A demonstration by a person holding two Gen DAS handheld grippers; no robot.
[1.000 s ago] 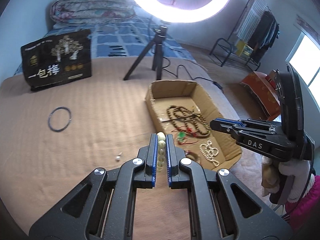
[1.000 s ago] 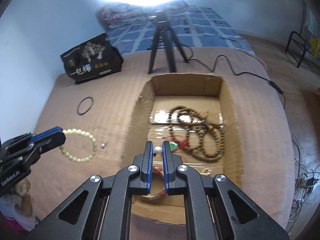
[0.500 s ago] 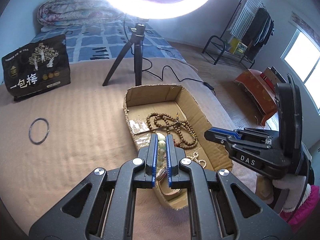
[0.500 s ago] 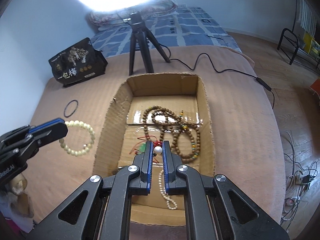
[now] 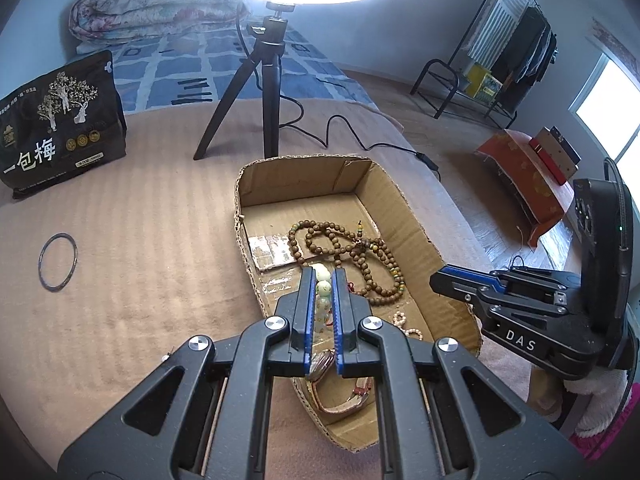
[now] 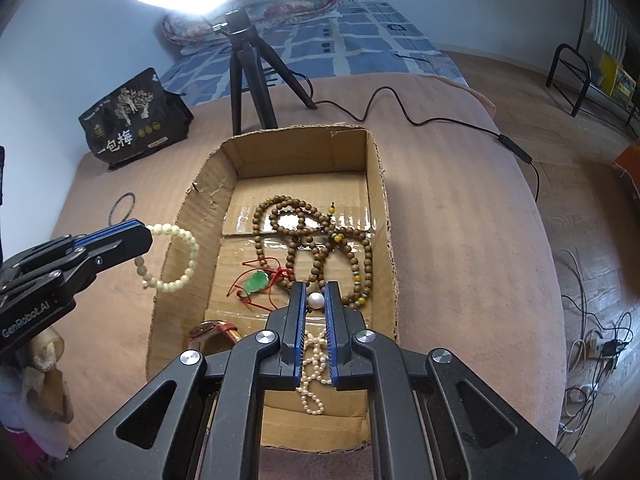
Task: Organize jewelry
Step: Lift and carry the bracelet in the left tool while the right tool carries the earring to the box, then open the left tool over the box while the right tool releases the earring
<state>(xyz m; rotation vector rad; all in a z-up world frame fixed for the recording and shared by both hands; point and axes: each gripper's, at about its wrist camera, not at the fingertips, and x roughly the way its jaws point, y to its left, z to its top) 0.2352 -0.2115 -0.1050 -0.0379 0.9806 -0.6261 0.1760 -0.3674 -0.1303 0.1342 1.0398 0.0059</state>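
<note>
Both grippers have travelled from beside the cardboard box [image 6: 192, 200] to over it since a second ago, carrying their catches along. Pinched in my left gripper [image 5: 323, 276] is the pale bead bracelet [image 6: 176, 256], its loop dangling at the box's left wall in the right wrist view, part of it outside the rim. My right gripper [image 6: 316, 292] is clamped on a single white pearl [image 6: 316, 301], poised above the pearl strand [image 6: 314, 364] on the box floor. Below lie the brown wooden bead necklace [image 6: 304, 232], a green pendant on red cord [image 6: 258, 282] and a watch with a red strap [image 5: 340, 396]. A dark ring [image 5: 58, 256] remains on the brown blanket [image 5: 140, 240], well apart from the box, near the black printed bag [image 5: 60, 120] and the tripod [image 5: 272, 88]. If I let go now, I judge the bracelet could catch on the wall or slip outside, and the pearl could bounce or vanish among the tangled beads.
</note>
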